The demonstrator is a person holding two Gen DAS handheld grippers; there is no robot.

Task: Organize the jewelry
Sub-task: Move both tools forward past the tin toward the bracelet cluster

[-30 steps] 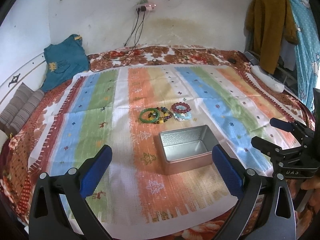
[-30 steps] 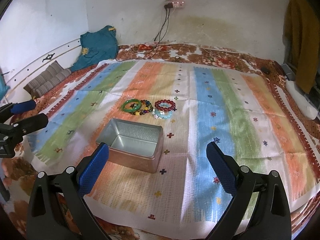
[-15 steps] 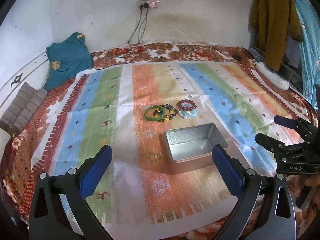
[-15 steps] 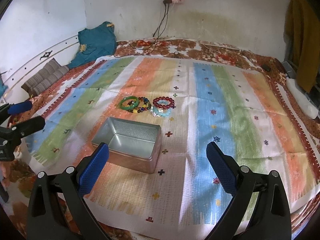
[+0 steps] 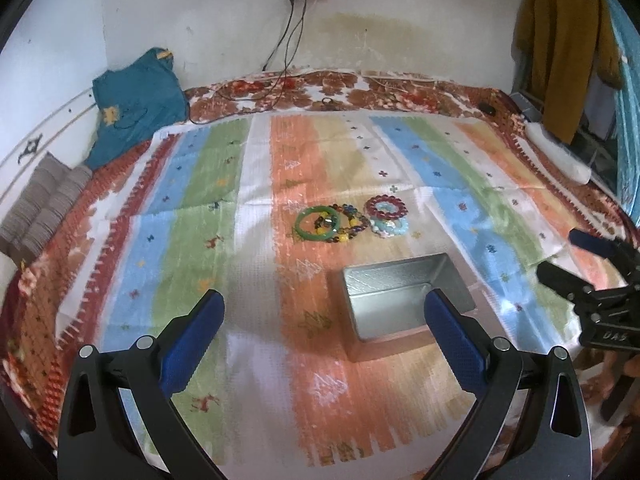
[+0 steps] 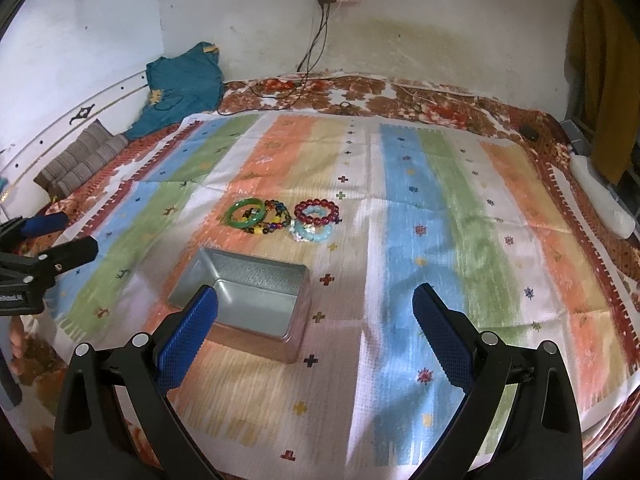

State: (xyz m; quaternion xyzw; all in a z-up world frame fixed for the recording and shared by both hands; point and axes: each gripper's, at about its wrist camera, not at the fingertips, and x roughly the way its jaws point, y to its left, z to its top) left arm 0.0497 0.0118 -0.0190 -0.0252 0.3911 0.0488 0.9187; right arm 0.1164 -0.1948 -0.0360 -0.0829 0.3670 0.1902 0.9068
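An open, empty silver tin box (image 5: pixel 404 300) (image 6: pixel 244 300) sits on a striped cloth. Just beyond it lie a green bangle (image 5: pixel 318 222) (image 6: pixel 246 213), a multicolour bead bracelet (image 5: pixel 352 224) (image 6: pixel 276 218), a dark red bead bracelet (image 5: pixel 386 205) (image 6: pixel 317 212) and a pale blue bracelet (image 5: pixel 390 227) (image 6: pixel 314 234). My left gripper (image 5: pixel 324 332) is open and empty, near the box's left side. My right gripper (image 6: pixel 316 328) is open and empty, just right of the box. Each gripper shows at the edge of the other's view.
The striped cloth (image 5: pixel 180 208) (image 6: pixel 460 208) covers a floral bedspread. A teal garment (image 5: pixel 136 104) and grey folded cloth (image 5: pixel 40 204) lie at the left. Cables (image 5: pixel 280 52) hang from a wall socket. Clothes (image 5: pixel 560 48) hang at the right, above a white object (image 5: pixel 556 154).
Both grippers have drifted forward and slightly left over the cloth, so the box and bracelets sit further right in the left view. Both stay open and empty.
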